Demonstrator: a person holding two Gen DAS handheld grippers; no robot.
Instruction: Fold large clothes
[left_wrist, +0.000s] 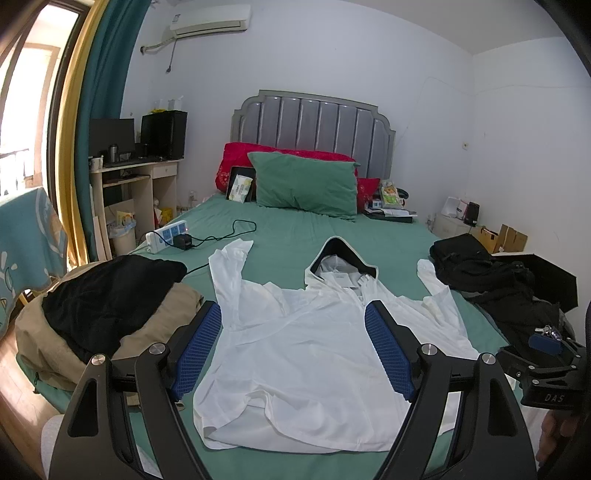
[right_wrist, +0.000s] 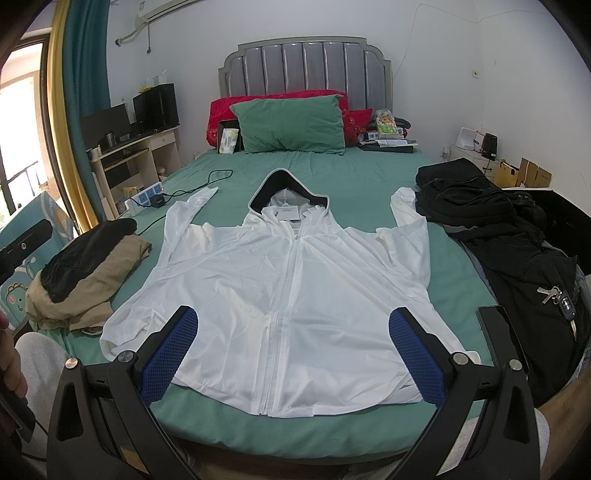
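White hooded jacket (right_wrist: 295, 280) is laid flat, front up and zipped, on the green bed sheet (right_wrist: 332, 435), with the hood (right_wrist: 290, 192) toward the green pillow (right_wrist: 291, 123) and both sleeves angled up toward the headboard. Both grippers are held above the hem, spread wide and grasping nothing — the left gripper (left_wrist: 293, 350) over the left half, the right gripper (right_wrist: 293, 356) over the zip line. No fold is judged to have been started yet. The fabric looks thin and slippery, so a shallow pinch at a sleeve or side edge could be lost, or only 1 layer could be lifted and the back panel left behind. The rumpled hem corner (left_wrist: 236, 413) near the left gripper may be dragged into a crooked fold if it is not smoothed. Room is limited at the sides: folded tan and black clothes (right_wrist: 85, 266) sit just beside the left sleeve, and a black pile (right_wrist: 509, 236) with keys (right_wrist: 557, 299) and a phone (right_wrist: 498, 336) lies close to the right sleeve. A charger cable (right_wrist: 199, 184) runs near the left cuff and could be snagged. Open sheet is left beyond the hood and along the near edge of the bed.
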